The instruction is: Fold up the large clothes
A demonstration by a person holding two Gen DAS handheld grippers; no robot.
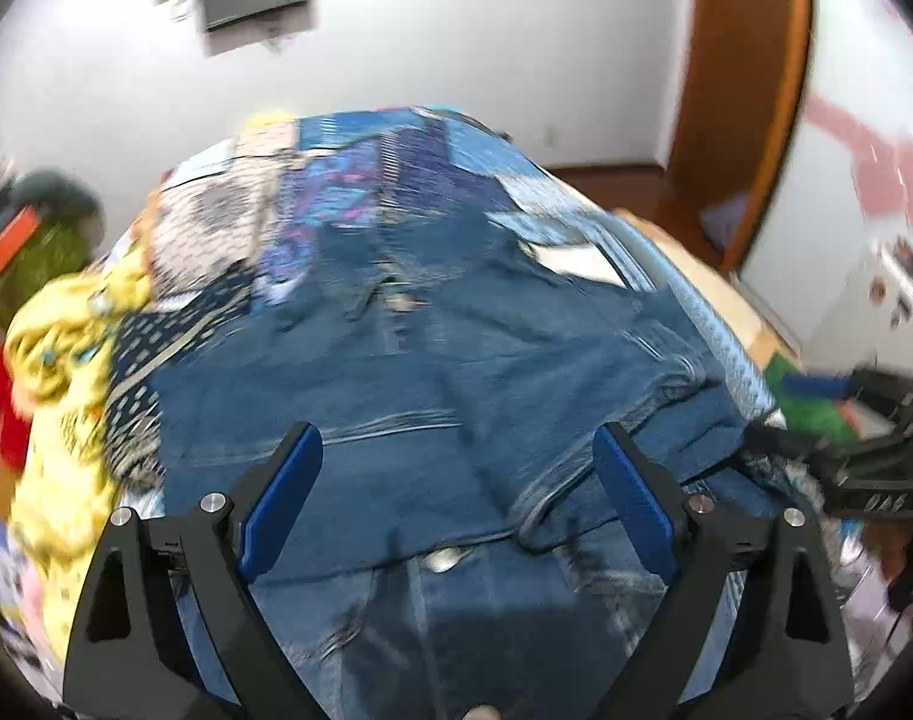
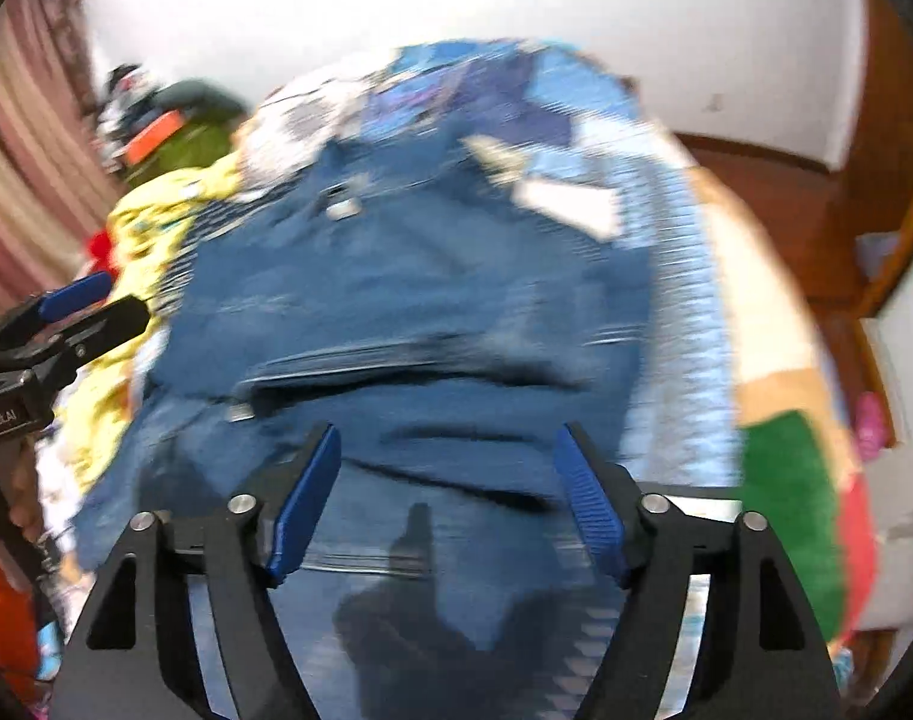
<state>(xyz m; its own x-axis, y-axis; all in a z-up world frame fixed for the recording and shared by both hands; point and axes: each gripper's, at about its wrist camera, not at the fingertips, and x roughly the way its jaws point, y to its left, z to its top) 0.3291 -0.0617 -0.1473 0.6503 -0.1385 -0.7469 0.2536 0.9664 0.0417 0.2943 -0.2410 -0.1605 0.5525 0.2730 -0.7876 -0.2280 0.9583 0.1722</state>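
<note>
- Left wrist view: the left gripper [image 1: 456, 468] hovered above the denim garment [image 1: 432, 372], jaws spread wide and empty; the garment lay on the bed [image 1: 714, 324], apparently partly folded, beside a yellow cloth [image 1: 66, 348].
- Right wrist view: the right gripper [image 2: 447, 480] hung over the denim garment, jaws apart, holding nothing; further folds looked pending.

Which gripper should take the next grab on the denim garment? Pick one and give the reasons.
Left, tentatively. The left gripper is open over a raised, clearly visible seam fold of the denim garment between its fingers. The right gripper is open too, but its view is motion-blurred and shows mostly flat cloth ahead.
</note>
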